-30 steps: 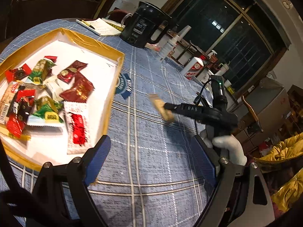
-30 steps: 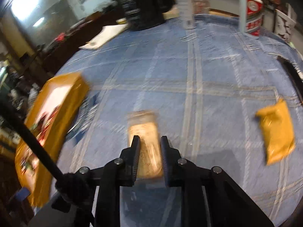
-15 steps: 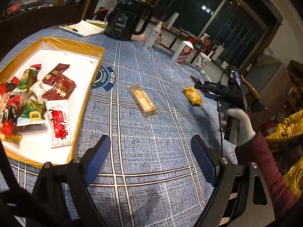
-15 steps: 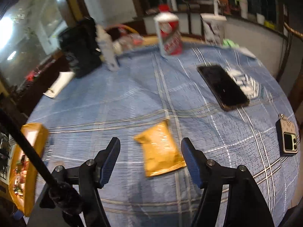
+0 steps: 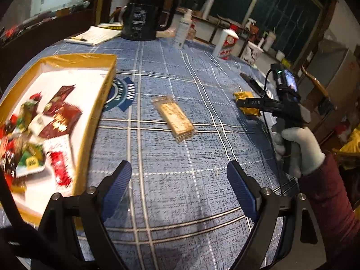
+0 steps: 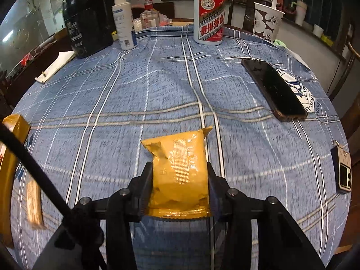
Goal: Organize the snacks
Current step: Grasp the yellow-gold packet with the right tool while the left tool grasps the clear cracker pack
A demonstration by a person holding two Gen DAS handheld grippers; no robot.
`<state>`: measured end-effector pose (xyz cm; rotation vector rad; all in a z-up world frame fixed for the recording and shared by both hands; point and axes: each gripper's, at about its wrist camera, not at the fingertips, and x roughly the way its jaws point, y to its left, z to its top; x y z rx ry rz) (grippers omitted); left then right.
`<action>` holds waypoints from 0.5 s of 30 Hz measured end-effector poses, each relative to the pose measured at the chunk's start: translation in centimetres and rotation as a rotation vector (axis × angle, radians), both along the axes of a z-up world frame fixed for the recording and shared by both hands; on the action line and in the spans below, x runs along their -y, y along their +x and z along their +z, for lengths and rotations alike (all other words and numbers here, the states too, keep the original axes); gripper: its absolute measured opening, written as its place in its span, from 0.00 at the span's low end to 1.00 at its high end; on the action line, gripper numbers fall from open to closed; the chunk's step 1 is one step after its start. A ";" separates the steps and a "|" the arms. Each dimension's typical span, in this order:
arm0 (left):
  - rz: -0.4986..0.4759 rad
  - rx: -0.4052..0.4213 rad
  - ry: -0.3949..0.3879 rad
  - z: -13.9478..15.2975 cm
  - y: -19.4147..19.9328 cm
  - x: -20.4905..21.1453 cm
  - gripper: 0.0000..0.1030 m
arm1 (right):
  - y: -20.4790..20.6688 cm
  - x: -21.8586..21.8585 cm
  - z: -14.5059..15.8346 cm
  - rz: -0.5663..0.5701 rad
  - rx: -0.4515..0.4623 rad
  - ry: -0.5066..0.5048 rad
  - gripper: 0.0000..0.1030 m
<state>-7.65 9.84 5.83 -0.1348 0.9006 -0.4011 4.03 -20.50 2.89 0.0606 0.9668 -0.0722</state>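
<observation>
Right gripper [image 6: 180, 186] closing, yellow snack packet [image 6: 180, 162] between its jaws, pads at or just against the packet's sides; packet lies flat on the checked surface [image 6: 157, 90]. Judgement: let the squeeze finish before lifting, and keep it gentle, since the soft wrapper may crumple or slip. Left gripper [image 5: 180, 185] wide open, empty, above bare cloth. Beyond it, the clear-wrapped bar [image 5: 174, 118] lies between the packet and the gold-rimmed box [image 5: 99, 103], which holds mixed snacks. Phone [image 6: 273, 90] lies beyond the packet; avoid it.
</observation>
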 end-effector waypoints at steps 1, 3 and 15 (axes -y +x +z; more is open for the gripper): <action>-0.013 -0.006 0.012 -0.1 0.5 0.6 0.84 | -0.7 0.0 0.1 0.002 0.005 0.020 0.42; -0.030 -0.030 0.042 -0.3 2.2 1.8 0.84 | -1.7 -0.1 0.3 0.009 0.006 0.078 0.42; 0.009 -0.103 0.197 -4.0 11.4 4.5 0.67 | -7.8 -2.1 1.3 0.118 0.055 0.260 0.42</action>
